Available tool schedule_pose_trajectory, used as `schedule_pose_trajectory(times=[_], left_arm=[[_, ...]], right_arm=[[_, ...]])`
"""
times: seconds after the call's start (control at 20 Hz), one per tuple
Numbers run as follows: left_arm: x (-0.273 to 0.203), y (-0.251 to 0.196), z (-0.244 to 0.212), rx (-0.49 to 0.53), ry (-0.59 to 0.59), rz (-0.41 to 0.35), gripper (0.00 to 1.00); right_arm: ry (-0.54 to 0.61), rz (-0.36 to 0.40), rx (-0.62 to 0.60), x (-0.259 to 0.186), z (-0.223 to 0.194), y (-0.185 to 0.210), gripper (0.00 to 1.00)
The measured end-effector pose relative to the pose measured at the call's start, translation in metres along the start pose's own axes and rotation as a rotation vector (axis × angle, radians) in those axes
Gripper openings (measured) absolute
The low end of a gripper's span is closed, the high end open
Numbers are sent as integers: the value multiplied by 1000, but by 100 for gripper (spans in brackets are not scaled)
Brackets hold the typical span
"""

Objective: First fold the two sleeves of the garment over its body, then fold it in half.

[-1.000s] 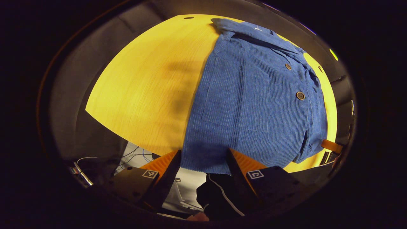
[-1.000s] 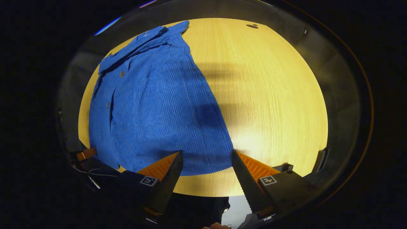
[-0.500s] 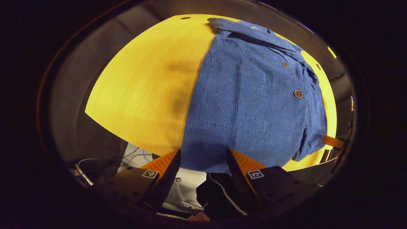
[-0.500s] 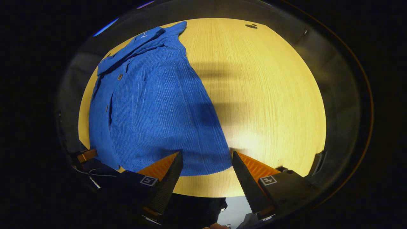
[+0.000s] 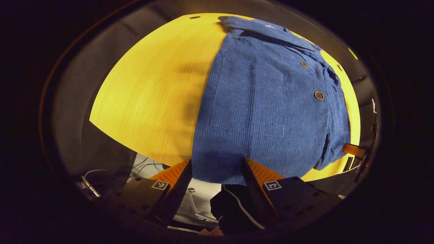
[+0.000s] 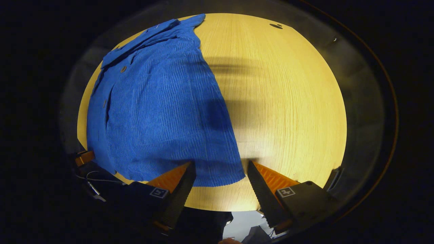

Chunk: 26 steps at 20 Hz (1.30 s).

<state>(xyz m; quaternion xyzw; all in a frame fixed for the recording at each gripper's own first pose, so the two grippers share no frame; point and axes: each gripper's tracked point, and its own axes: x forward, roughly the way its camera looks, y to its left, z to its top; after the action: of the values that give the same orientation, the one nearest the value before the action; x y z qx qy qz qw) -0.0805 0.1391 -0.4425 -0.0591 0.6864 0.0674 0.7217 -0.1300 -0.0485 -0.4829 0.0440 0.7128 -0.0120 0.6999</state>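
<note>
A blue corduroy garment (image 5: 268,108) lies flat on a round wooden table (image 5: 149,98), collar at the far side, its hem at the near edge. The left gripper (image 5: 216,169) hovers wide open over one hem corner; the right gripper (image 6: 220,171), equally wide, hangs over the other corner (image 6: 234,176), gripping nothing.

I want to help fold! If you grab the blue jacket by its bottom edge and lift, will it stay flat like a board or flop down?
The blue jacket would probably flop: it lies limp on the table, its collar rumpled. The thick ribbed cloth likely feels fairly heavy and grips well.
</note>
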Motion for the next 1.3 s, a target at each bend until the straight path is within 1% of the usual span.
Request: schedule_pose_trajectory(times=[0.2, 0.25, 0.3, 0.35, 0.4, 0.45, 0.5, 0.55, 0.6, 0.65, 0.75, 0.8, 0.85, 0.9, 1.1, 1.2, 1.3], left_arm=[[1, 0, 0, -9, -3, -1, 84], [0, 0, 1, -2, 0, -1, 84], [1, 1, 1, 6, 4, -2, 84], [-1, -1, 1, 29, 18, -8, 84], [-1, -4, -1, 51, 31, -24, 80], [-2, -10, 2, 56, 31, -48, 62], [-1, -14, 5, 45, 31, -57, 44], [-1, -17, 8, 61, 37, -66, 26], [5, -16, 4, 61, 39, -69, 8], [-1, -17, 7, 46, 39, -80, 0], [-2, -20, 5, 10, 58, -131, 0], [-3, -20, 5, -5, 65, -146, 0], [-4, -21, 3, -20, 70, -157, 0], [-6, -21, 4, -25, 69, -162, 0], [-19, -29, 4, 12, 45, -188, 0], [-29, -34, 6, 35, 24, -211, 0], [-40, -39, 9, 28, 12, -247, 0]], right_arm=[[36, -1, 9, 0, -1, 3, 99], [37, 1, 6, 0, 0, 4, 82], [38, 7, -4, 0, 1, 7, 96], [29, 16, -2, 1, 1, 12, 81], [24, 43, 9, 0, 1, 22, 66], [13, 55, 37, 0, 2, 28, 42], [11, 58, 20, 0, 1, 33, 19], [15, 76, -13, -2, 2, 36, 17], [12, 67, 16, 3, 0, 36, 27], [1, 83, 48, -1, 1, 39, 7], [-7, 115, 71, -1, 3, 45, 7], [-13, 117, 87, -4, 2, 46, 7], [-9, 125, 87, -2, 2, 47, 2], [-9, 127, 91, -2, 3, 47, 2], [-9, 172, 119, -8, 4, 58, 2], [-12, 198, 131, -16, 6, 62, 2], [-12, 222, 143, -22, 11, 67, 2]])
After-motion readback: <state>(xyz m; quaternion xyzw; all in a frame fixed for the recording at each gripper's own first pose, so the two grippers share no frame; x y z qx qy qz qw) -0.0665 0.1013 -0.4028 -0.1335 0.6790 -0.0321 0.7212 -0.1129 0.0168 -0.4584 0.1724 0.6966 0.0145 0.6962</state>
